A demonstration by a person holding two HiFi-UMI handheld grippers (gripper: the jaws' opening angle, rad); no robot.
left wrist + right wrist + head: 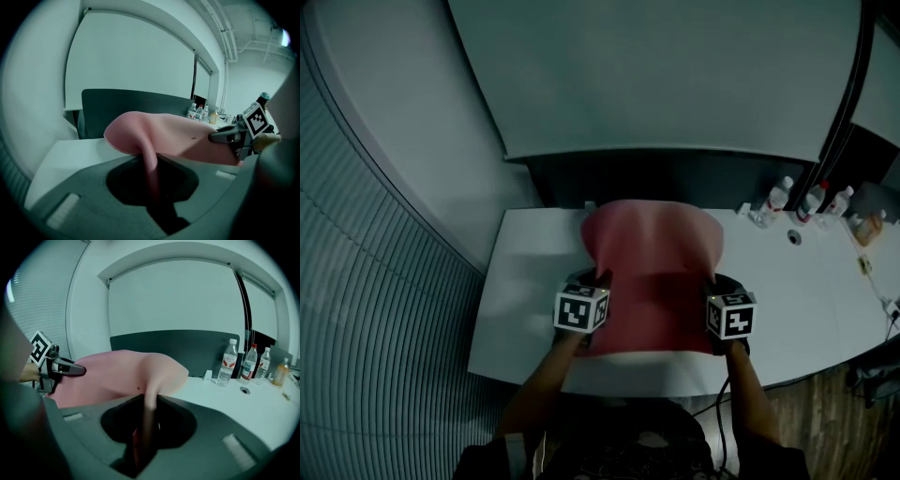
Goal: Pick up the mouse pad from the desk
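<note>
1. Room to move: the white surface (530, 281) has a bare strip left of the pad (654, 267) and a much wider bare stretch on the right, running out to some bottles (811, 199) near the far right corner. A dark panel (675, 176) stands along the far edge, and a ribbed wall (384, 281) sits close to the left edge.
2. The pad is pink, big and floppy. It sags between the two grips and bunches into an upright fold at each one. There's a tiny dark speck on top.
3. It hangs over the middle of the surface, with the near edge held up clear of it. The far corners curl down toward the panel, and I can't tell if they touch.
4. Left tongs (598, 281): nearly closed, pinching the pad's near-left edge. Right tongs (713, 281): same deal on the near-right edge.
5. The left forearm (539, 389) and right forearm (755, 394) reach in from the bottom of the head view, roughly parallel. Both tongs point away and a bit down.
</note>
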